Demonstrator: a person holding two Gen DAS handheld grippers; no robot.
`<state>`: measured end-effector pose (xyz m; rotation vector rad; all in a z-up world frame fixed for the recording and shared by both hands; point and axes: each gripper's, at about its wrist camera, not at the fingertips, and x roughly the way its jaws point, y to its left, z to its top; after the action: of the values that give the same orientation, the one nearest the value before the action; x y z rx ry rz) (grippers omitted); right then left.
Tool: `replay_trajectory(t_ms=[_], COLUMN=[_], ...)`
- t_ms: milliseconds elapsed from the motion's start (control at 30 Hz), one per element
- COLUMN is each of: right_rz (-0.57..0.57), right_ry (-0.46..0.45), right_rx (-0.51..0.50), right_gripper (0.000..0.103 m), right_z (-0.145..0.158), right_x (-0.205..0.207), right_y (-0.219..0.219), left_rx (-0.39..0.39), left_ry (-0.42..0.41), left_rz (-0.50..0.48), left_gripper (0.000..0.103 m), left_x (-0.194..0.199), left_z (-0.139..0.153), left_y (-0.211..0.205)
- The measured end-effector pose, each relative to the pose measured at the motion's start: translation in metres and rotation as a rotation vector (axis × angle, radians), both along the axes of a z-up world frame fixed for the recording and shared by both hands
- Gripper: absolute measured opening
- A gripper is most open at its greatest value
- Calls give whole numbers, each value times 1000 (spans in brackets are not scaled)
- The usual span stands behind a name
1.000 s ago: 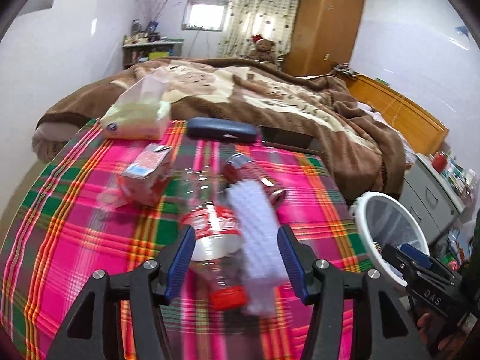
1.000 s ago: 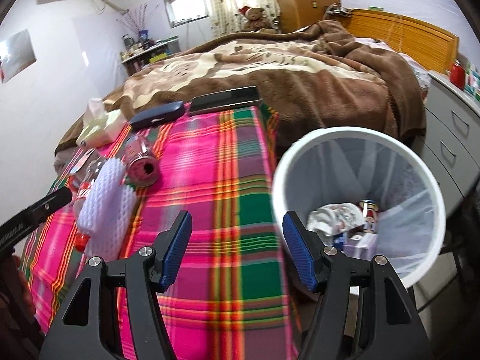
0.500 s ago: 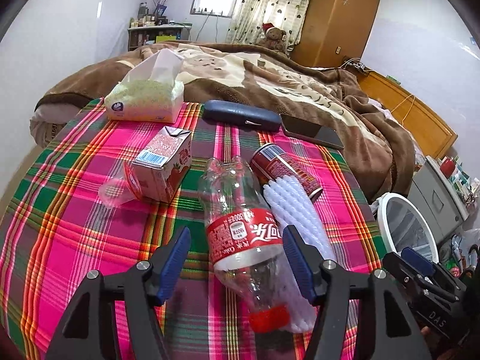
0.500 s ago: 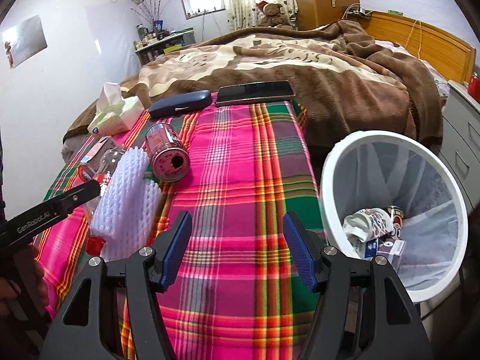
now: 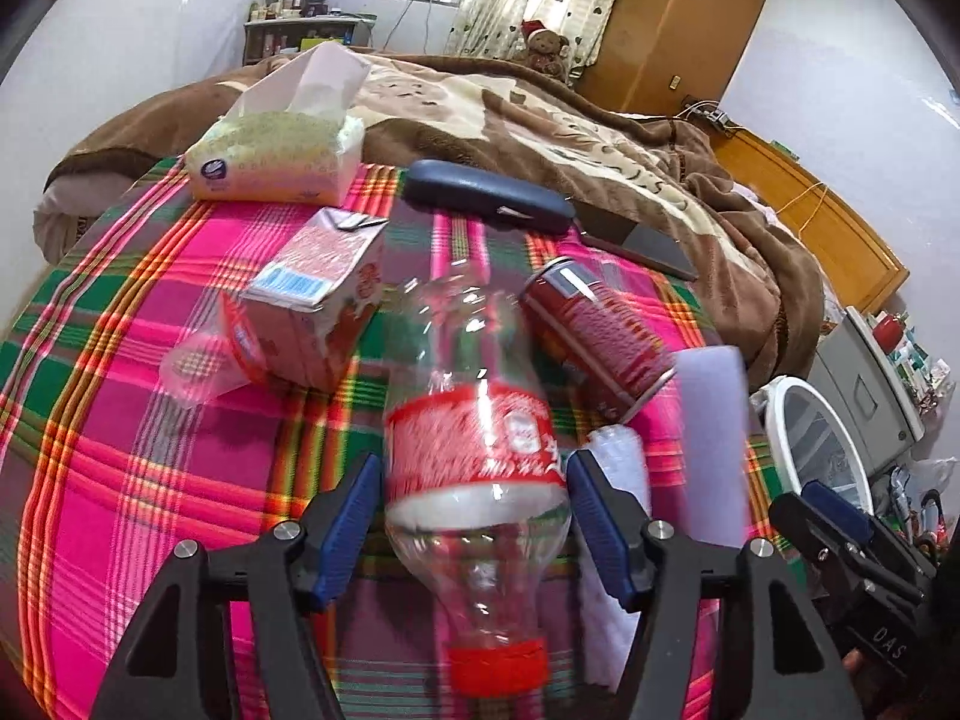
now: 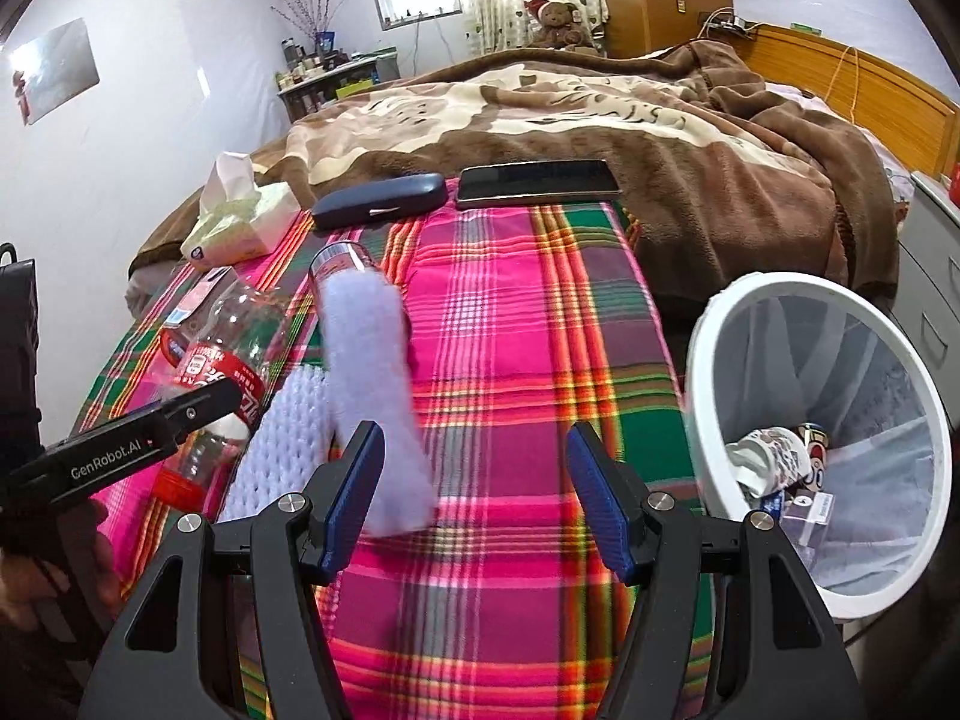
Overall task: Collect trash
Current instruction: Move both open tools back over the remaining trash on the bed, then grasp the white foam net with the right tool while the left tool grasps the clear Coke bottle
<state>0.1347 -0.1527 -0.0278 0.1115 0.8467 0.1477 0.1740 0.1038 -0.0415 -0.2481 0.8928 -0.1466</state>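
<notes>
A clear plastic bottle (image 5: 474, 444) with a red label and cap lies on the plaid cloth, cap toward me. My left gripper (image 5: 474, 468) straddles its label, pads close at both sides, with no squeeze showing. One left finger (image 6: 180, 414) crosses the bottle (image 6: 222, 354) in the right wrist view. A white foam net (image 5: 618, 462) lies beside it, and a second foam net (image 6: 372, 384) is blurred, tipped upright. A red can (image 5: 594, 330) and a juice carton (image 5: 312, 294) lie behind. My right gripper (image 6: 474, 444) hangs open over bare cloth, left of the white bin (image 6: 702, 360).
A tissue pack (image 5: 276, 162), a dark glasses case (image 5: 486, 195) and a phone (image 6: 537, 183) lie at the cloth's far edge. The bed's brown blanket (image 6: 660, 138) is behind. A grey drawer unit (image 5: 870, 384) stands past the bin, which holds several scraps.
My left gripper came down and forward until the bottle fills the gap between its jaws. One foam net flipped up off the cloth. The right gripper shifted left, away from the bin.
</notes>
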Motion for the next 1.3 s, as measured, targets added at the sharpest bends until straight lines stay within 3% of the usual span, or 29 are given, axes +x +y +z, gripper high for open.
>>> replay_trajectory(t_ms=[667,1100,1200,1300], right_rz=[53,-7,-1,5], right_ry=[62,68,78,76], right_rx=[29,-21,-24,-20], right_gripper=[64,64,47,44], right_z=[-19,-24,-27,-28], right_x=[31,39,40,40], right_y=[21,22,23,23], left_rx=[19,7,19,21], left_ry=[-3,-7,16,25], left_rz=[32,40,36,34], left_gripper=[62,65,65,65], left_x=[-27,-10,-4,1], left_z=[0,1,-4,-7], left_y=[33,37,35,34])
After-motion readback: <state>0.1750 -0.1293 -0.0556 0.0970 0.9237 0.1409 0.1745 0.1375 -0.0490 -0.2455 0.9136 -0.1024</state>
